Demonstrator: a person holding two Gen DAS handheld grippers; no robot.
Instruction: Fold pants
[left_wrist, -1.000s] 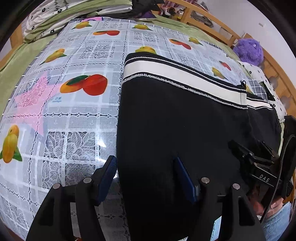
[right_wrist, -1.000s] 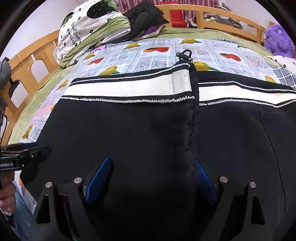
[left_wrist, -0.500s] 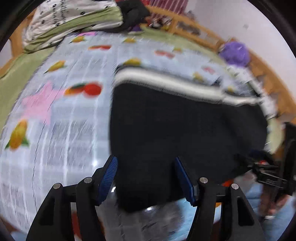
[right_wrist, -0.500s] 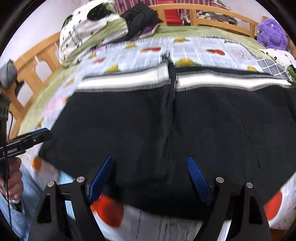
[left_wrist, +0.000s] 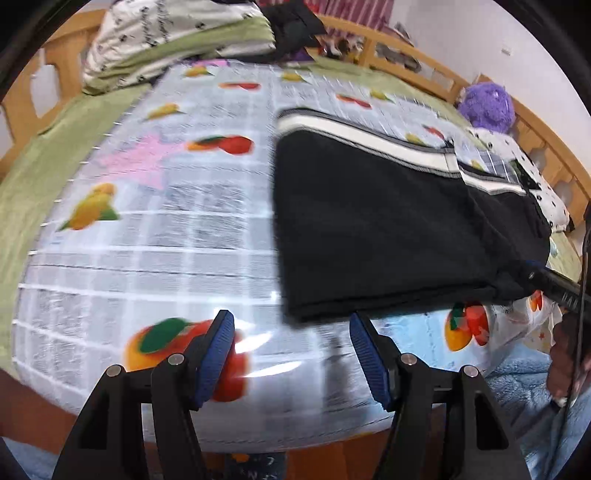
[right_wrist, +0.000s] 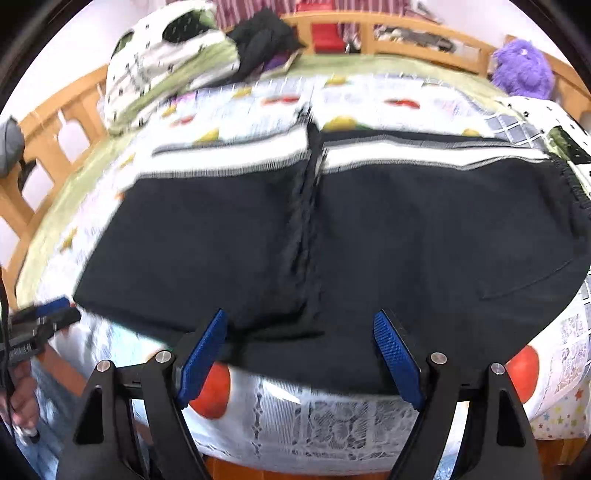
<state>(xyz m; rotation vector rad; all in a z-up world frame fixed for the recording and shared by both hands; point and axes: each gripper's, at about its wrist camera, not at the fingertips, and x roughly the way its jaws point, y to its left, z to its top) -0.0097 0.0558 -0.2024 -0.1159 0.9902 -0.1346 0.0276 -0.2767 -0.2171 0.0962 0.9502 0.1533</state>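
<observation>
The bed carries the pants, folded flat, long axis running 9 to 3, waistband at 12. Left gripper and right gripper, jaws apart and empty, sit at the near hem, the right one nearer, I judge.

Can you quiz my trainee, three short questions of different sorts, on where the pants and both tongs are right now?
1. True or false: the left tongs are shut on the black pants.
2. What lies under the pants: A bare wood, B fruit-print cloth, C carpet?
3. Fill in: the white waistband lies at the pants' ___ edge, seen from the right tongs.

Key: 1 false, both tongs are open and hold nothing; 2 B; 3 far.
</observation>
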